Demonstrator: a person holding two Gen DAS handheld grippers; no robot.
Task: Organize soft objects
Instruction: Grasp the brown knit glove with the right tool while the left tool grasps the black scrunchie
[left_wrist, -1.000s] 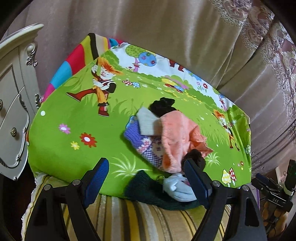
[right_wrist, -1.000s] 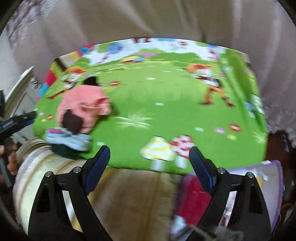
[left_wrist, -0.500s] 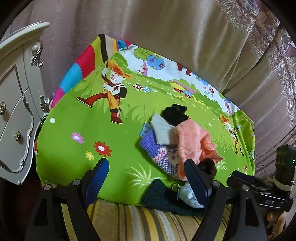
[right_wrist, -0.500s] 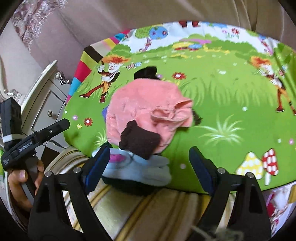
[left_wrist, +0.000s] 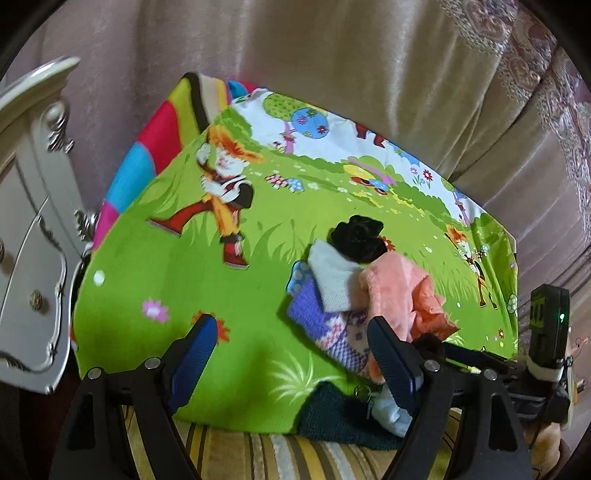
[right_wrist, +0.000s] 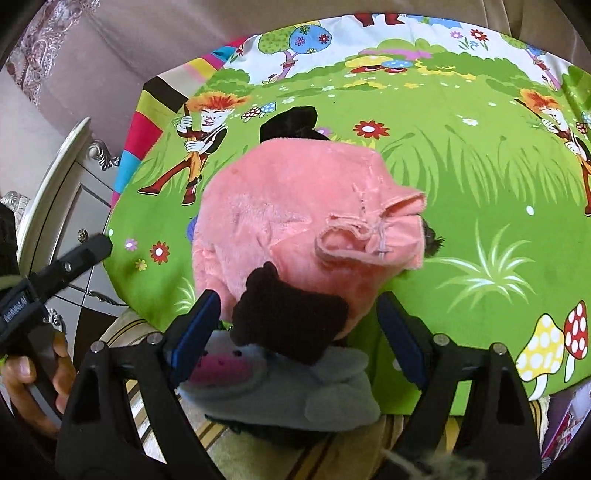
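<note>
A pile of soft things lies near the front edge of the green cartoon cloth (left_wrist: 155, 266): a pink fleece piece (right_wrist: 295, 206), a dark brown knit piece (right_wrist: 291, 321), a grey plush (right_wrist: 288, 384), a purple knit (left_wrist: 317, 317), a white cloth (left_wrist: 332, 284), a black item (left_wrist: 358, 236) and a dark green knit (left_wrist: 332, 413). My right gripper (right_wrist: 297, 332) hangs over the pile. Its jaws are closing with the brown piece between them, and its pads are clear of the piece. My left gripper (left_wrist: 291, 354) stands open over bare cloth left of the pile.
A white ornate dresser (left_wrist: 29, 258) stands close on the left. Pinkish curtains (left_wrist: 332, 74) hang behind the cloth. Striped bedding (left_wrist: 258, 454) shows under the cloth's front edge. A hand (right_wrist: 33, 369) holds the left gripper at the left of the right wrist view.
My right gripper swung left across the cloth and sank over the pile, which now fills its view. The left gripper drifted a little left, and the right gripper's body came into its view.
</note>
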